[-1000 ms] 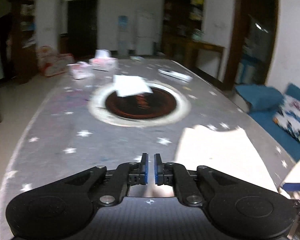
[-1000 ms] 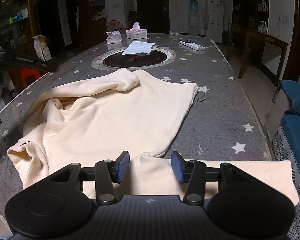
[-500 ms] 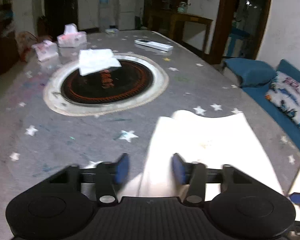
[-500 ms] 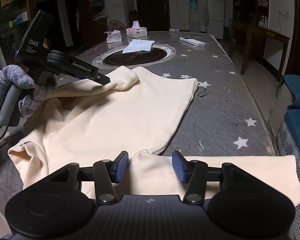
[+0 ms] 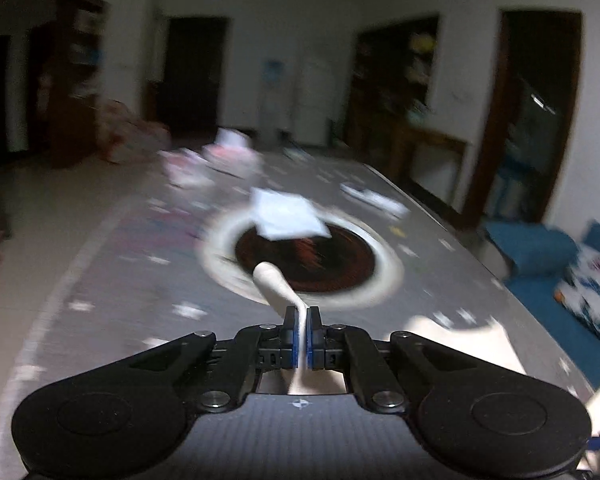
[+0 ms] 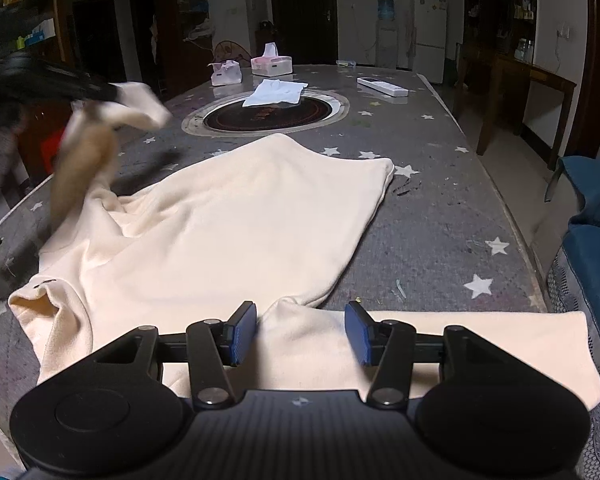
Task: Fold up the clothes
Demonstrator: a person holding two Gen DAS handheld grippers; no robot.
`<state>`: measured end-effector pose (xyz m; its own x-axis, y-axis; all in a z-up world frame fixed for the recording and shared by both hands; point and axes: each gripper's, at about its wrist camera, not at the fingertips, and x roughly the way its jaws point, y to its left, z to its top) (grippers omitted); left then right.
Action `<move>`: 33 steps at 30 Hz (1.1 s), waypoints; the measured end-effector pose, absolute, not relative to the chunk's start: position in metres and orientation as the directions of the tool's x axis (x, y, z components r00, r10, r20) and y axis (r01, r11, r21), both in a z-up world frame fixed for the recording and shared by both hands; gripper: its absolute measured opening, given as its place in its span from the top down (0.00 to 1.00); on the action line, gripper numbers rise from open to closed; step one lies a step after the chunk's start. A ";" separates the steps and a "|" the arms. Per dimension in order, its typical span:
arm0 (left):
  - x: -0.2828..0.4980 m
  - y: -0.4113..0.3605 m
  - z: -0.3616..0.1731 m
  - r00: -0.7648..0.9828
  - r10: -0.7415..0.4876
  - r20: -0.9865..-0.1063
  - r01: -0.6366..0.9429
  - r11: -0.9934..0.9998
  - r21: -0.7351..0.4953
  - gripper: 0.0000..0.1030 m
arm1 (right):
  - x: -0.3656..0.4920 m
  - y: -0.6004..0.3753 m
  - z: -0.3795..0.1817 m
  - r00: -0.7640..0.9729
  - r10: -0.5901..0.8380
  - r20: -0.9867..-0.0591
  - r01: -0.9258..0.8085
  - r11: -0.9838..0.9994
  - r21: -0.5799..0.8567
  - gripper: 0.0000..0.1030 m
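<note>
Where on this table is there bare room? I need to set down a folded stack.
Bare cloth lies right of the cream garment, out to the table edge, and between the garment and the round hotplate. Past the hotplate it is crowded: tissue boxes, remote.

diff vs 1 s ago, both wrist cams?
The left tongs closed on the sleeve of the cream garment and lifted it off the table, toward the left edge. The right tongs stayed open over the near hem; the garment's body stayed flat.

Probably home: fridge (image 6: 430,32), tissue box (image 6: 271,62), sofa (image 6: 592,216).
</note>
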<state>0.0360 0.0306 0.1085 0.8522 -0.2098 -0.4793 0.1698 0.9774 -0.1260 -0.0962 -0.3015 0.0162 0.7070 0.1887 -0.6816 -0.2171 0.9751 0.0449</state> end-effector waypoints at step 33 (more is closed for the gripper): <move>0.035 0.075 0.085 0.768 0.128 -0.628 -0.085 0.992 0.098 0.81 | -0.028 -0.334 0.049 0.736 0.193 -0.649 -0.188 0.979 0.077 0.53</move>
